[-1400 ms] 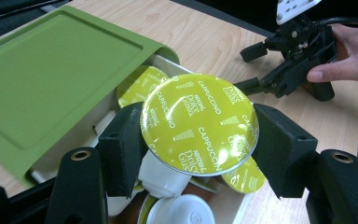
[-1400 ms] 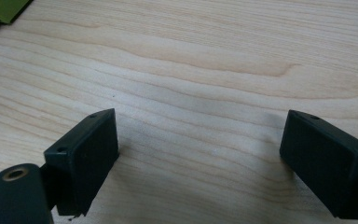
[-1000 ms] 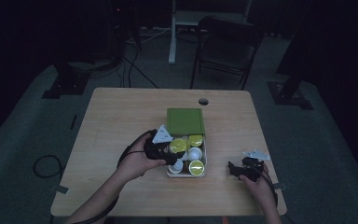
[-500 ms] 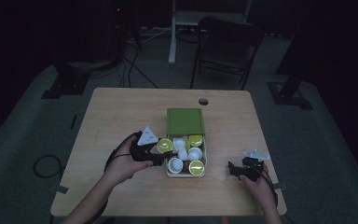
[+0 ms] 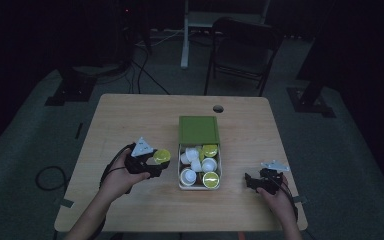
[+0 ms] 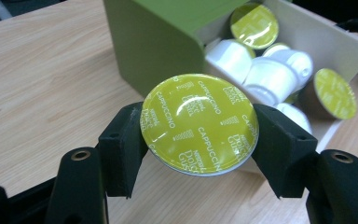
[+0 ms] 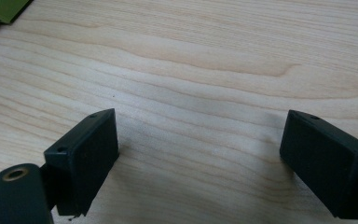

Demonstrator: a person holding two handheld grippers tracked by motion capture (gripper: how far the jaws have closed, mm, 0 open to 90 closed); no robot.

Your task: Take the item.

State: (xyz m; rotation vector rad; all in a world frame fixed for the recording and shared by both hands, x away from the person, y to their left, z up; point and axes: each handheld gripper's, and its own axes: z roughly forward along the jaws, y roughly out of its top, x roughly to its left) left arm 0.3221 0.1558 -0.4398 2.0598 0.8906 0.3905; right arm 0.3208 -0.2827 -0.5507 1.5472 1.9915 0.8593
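Note:
My left gripper (image 5: 159, 161) (image 6: 200, 128) is shut on a coffee capsule (image 6: 199, 124) (image 5: 161, 156) with a yellow-green foil lid, held just left of the box. The open box (image 5: 199, 187) (image 6: 340, 39) has a green lid (image 5: 198, 130) (image 6: 154, 37) folded back. Inside lie several capsules (image 5: 200, 165) (image 6: 270, 77), some showing white bodies, some yellow-green lids. My right gripper (image 5: 250, 181) (image 7: 198, 163) rests low over the bare table at the right of the box, jaws wide apart with nothing between them.
The wooden table (image 5: 130, 125) has a round cable hole (image 5: 218, 108) near its far edge. A dark chair (image 5: 242, 55) and stand bases sit on the floor behind. Bare wood lies left of the box and around the right gripper.
My left gripper has drawn the yellow-lidded capsule out of the box and moved it leftward, off to the box's left side. The right gripper has stayed put.

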